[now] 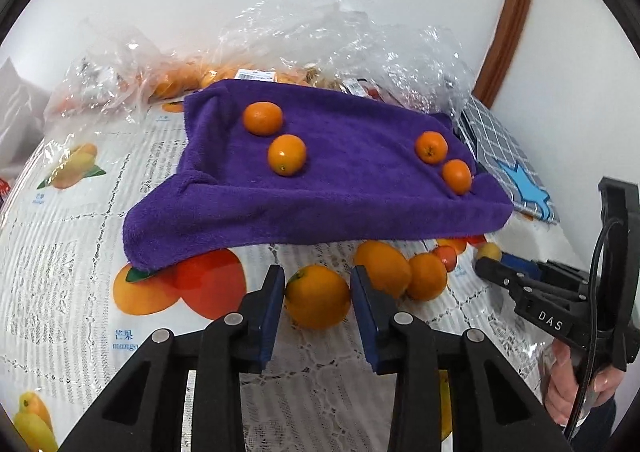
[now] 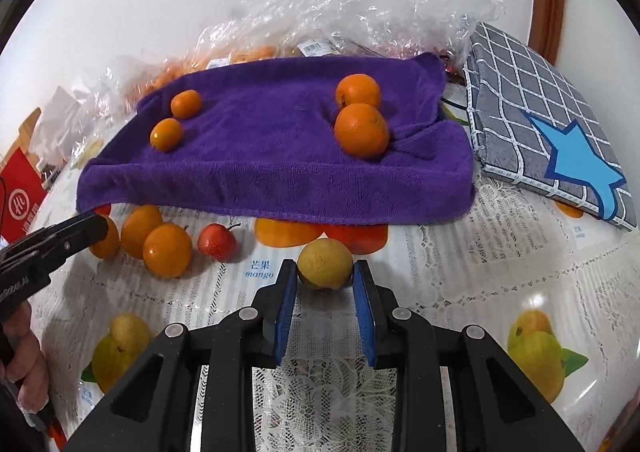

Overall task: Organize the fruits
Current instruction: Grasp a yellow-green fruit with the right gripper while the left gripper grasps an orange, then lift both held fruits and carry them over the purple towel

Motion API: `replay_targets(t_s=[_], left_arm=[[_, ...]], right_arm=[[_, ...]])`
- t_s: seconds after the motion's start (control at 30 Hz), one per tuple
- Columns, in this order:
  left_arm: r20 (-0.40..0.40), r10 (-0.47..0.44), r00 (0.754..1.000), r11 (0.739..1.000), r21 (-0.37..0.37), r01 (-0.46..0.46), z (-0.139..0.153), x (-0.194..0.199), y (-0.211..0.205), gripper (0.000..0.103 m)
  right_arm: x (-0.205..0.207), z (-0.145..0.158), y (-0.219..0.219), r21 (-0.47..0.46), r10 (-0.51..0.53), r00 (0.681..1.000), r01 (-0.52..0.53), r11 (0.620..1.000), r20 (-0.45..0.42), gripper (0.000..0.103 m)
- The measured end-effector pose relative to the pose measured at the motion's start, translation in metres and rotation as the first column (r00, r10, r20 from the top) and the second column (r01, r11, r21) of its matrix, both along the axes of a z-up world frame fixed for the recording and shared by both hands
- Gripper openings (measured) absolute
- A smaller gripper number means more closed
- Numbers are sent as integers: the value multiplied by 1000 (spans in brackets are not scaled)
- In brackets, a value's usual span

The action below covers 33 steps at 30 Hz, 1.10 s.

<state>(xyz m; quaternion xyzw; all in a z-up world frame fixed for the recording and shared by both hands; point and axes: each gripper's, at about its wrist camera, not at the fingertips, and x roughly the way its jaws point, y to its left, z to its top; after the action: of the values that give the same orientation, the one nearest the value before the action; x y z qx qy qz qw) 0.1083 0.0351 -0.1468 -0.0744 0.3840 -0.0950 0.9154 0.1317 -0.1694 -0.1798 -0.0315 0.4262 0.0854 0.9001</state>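
A purple towel [image 1: 320, 188] lies on the table with two pairs of small oranges on it [image 1: 263, 118] [image 1: 431, 147]; it also shows in the right wrist view [image 2: 280, 164]. My left gripper [image 1: 318, 292] is closed around an orange [image 1: 318, 296] in front of the towel, pads touching its sides. Two more oranges [image 1: 400, 272] and a small red fruit [image 1: 446, 257] lie to its right. My right gripper [image 2: 325, 278] is closed around a yellow fruit [image 2: 325, 262], which rests on the table. The right gripper also shows in the left wrist view [image 1: 500, 272].
Crumpled clear plastic bags [image 1: 340, 36] with more oranges lie behind the towel. A grey checked cloth with a blue star [image 2: 552, 132] lies at the right. The tablecloth [image 2: 440, 252] has printed fruit pictures. A red box [image 2: 20, 200] stands at the left. A white wall is behind.
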Motion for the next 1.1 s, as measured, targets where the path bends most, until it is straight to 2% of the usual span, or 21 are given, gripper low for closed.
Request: replay_targets(t_s=[0.17,0.4,0.53,0.7,0.9,1.1], left_arm=[[-70,-10,997,1000,-2,10,-10,7,-2,34],[-66,-10,998,1000,6,10,-10,5,-3,34],[-57,-3,998,1000,-6,3,-9,3,-2,33],[23,32,999,998,-51,-30,2,-4,6,33],[123,88,988,992,-96,-76,17,-14,19,33],[136,129,982,985,-136,-110,20,-12,32,33]], right_arm=[[-1,-1,3,-19,9,1000,-9,1000,3,29],[-3,0,4,-10,27,1000,-27,1000,15,29],[-11,8,-1,35,35,997,-38,999,65,28],[-15,14,-10,97,20,994,-30,995,103,28],[-19,18,-5,88,36,990,-48,995,134,28],[-22,22,-8,96,25,988,-40,995,155,28]])
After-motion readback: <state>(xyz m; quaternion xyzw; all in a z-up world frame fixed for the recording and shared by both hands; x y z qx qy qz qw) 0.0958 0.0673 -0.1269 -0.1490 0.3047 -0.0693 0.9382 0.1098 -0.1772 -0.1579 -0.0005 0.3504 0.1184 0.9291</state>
